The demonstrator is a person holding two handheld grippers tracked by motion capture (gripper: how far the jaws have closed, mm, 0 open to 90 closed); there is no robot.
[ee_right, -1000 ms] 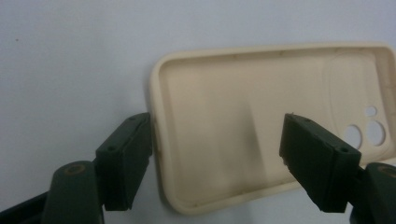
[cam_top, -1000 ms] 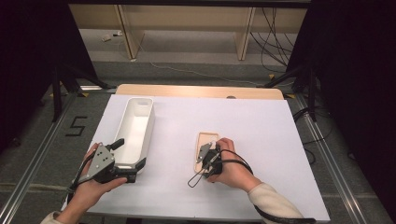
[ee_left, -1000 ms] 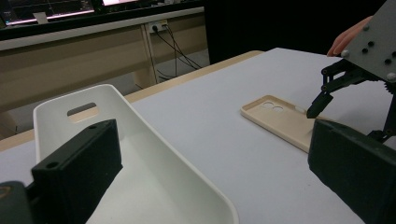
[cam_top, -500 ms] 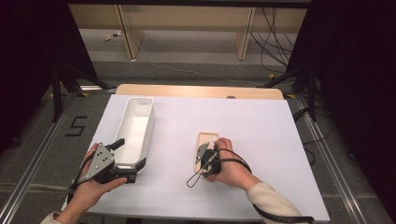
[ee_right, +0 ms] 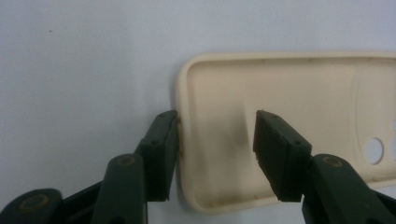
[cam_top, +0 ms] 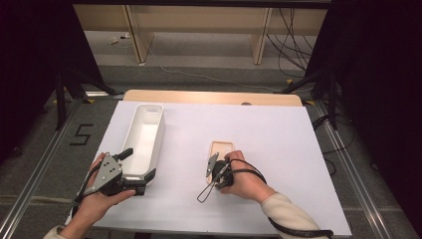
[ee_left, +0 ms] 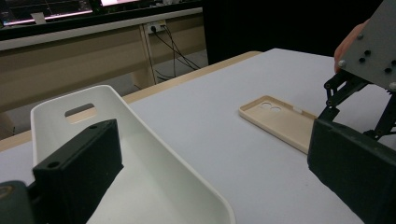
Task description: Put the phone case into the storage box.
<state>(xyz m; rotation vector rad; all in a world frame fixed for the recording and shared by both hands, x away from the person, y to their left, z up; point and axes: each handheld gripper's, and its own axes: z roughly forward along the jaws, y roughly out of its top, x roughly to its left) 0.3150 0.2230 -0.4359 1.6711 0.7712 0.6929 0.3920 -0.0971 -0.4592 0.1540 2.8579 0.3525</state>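
Right claw (ee_right: 217, 154) down over the near end of the beige phone case (ee_right: 299, 126): matte black jaws just closing, half-narrowed. One jaw against the outside of the case's rounded end wall, the other inside above the smooth, slightly glossy hollow, not yet pressing. Soft-looking moulded case, rounded corners, round camera holes at the far end from the claw, lying open side up on the pale matte desk (cam_top: 278, 129).

Left claw (ee_left: 210, 186) wide, blocky black jaws either side of the near end of a long white plastic bin (ee_left: 154, 154): thin smooth walls, slotted handle hole in the far end. Grip on the bin not discernible.
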